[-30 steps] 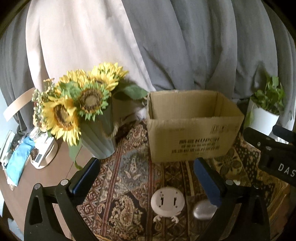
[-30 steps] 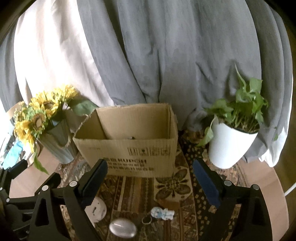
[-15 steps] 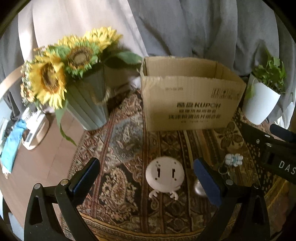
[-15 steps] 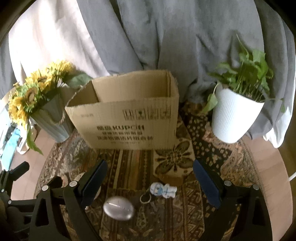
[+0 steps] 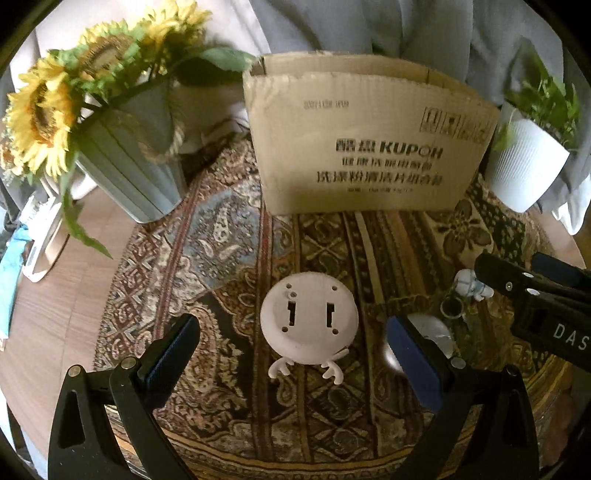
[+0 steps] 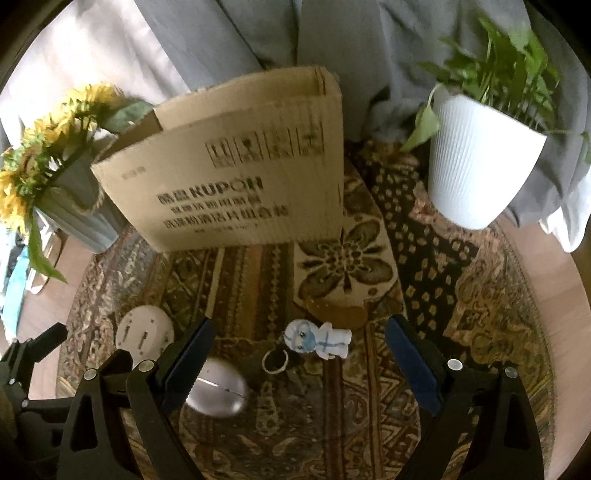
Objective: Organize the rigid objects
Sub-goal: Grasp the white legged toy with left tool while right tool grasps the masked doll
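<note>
Gaping hand-held grippers, both empty; cardboard box interior hidden.

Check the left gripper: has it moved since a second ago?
Yes. The left gripper has come down and tipped toward the rug; the cardboard box now sits higher, and the white disc lies between its open jaws.

Dim, warm indoor light. Brightest areas: pale curtain upper left and white plant pot, which is nearly blown out. Both fisheye views bend strongly at the rims, with black vignette corners. Motion blur softens the sunflowers, the plant leaves and the print on the cardboard box. Specular glare on the silver egg-shaped object. Patterned rug centre is sharpest.
</note>
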Action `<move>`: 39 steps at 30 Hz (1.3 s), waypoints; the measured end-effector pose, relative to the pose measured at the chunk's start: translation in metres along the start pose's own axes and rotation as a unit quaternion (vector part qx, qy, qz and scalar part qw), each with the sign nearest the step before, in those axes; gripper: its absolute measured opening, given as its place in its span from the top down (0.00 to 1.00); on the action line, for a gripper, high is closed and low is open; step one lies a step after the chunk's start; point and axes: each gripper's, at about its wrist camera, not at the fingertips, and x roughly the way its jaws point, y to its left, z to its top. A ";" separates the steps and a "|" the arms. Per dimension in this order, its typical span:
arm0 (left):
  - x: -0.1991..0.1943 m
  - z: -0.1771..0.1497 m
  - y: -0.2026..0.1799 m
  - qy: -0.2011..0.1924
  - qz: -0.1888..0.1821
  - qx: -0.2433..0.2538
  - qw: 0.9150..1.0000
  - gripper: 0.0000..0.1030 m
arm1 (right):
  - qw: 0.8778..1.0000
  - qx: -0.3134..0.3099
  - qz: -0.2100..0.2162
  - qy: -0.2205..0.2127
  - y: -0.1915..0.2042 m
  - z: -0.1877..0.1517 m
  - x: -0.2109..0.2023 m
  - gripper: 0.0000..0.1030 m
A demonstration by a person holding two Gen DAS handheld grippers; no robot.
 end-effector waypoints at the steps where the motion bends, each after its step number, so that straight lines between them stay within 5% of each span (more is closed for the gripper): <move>1: 0.003 0.000 0.000 0.003 0.000 0.000 1.000 0.00 | 1.000 0.001 0.000 0.003 0.000 -0.001 0.003 0.08; 12: 0.029 0.002 -0.003 0.033 0.000 -0.003 0.999 0.00 | 0.999 0.008 0.004 0.045 -0.005 -0.006 0.036 0.10; 25: 0.051 0.004 -0.006 0.043 -0.003 -0.004 0.999 0.01 | 0.997 0.012 0.005 0.072 -0.010 -0.009 0.061 0.34; 29: 0.055 0.003 -0.006 0.040 -0.011 -0.006 0.999 0.08 | 0.997 0.010 0.002 0.075 -0.011 -0.010 0.064 0.42; 33: 0.060 0.001 -0.007 0.044 -0.016 -0.003 0.999 0.25 | 0.997 0.005 0.000 0.072 -0.012 -0.010 0.066 0.45; 39: 0.060 -0.001 -0.007 0.040 -0.023 -0.004 0.999 0.28 | 0.998 0.001 0.000 0.067 -0.012 -0.013 0.064 0.45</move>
